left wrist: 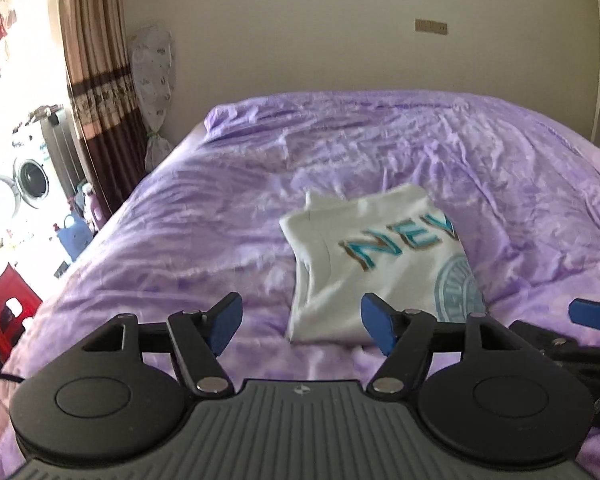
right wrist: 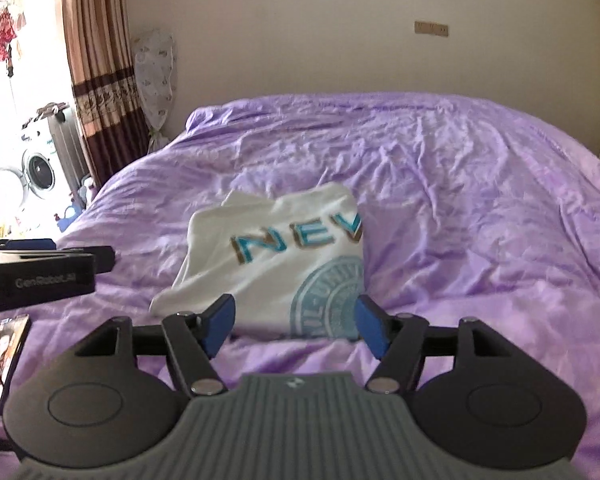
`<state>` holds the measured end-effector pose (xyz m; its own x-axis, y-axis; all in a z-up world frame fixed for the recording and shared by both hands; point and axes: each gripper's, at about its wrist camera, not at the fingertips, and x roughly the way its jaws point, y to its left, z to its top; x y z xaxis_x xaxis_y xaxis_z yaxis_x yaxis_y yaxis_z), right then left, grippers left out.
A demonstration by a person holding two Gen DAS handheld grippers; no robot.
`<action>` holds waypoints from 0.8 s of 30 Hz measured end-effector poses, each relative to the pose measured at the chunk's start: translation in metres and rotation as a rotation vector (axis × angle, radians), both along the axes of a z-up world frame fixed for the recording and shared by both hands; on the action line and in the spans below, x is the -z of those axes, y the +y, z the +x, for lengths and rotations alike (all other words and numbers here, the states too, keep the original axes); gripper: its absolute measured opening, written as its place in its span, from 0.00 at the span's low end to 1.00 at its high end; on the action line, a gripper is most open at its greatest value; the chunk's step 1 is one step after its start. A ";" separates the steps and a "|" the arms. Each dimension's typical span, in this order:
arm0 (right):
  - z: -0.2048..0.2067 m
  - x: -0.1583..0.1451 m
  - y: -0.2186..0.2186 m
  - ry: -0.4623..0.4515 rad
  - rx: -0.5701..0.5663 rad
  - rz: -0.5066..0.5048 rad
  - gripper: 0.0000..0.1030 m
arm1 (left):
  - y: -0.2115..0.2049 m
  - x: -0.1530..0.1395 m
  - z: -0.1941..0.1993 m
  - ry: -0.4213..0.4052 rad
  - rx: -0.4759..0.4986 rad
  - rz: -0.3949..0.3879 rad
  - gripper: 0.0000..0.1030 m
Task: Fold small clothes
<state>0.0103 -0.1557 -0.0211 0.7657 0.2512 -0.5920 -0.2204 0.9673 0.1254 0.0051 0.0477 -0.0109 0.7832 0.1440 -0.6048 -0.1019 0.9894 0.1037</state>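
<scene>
Small white T-shirt (right wrist: 276,256), teal lettering and round seal print, folded into a rectangle, lying flat on purple bedspread (right wrist: 460,200)

Right gripper (right wrist: 296,330) stands with jaws apart, nothing between the blue pads, above the purple bedspread (right wrist: 460,200). Ahead lies a folded white shirt (right wrist: 276,256) with teal lettering and a round emblem, flat on the bedspread. The left gripper (right wrist: 40,272) enters from the left edge. A phone (right wrist: 4,356) lies lower left.
</scene>
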 end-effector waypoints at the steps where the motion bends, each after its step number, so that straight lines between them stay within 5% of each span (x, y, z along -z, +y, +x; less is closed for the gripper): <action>1: -0.003 0.003 0.002 0.015 -0.005 -0.006 0.62 | -0.003 0.005 0.000 0.019 0.003 0.003 0.77; 12: -0.002 0.033 0.000 0.075 0.016 -0.032 0.64 | -0.009 0.023 -0.007 0.068 0.011 -0.011 0.77; 24: 0.000 0.032 -0.002 0.055 0.014 -0.024 0.65 | -0.006 0.026 -0.003 0.076 0.013 -0.025 0.77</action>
<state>0.0105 -0.1575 -0.0531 0.7353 0.2259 -0.6390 -0.2002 0.9731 0.1137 0.0021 0.0414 -0.0365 0.7369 0.1185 -0.6656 -0.0819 0.9929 0.0861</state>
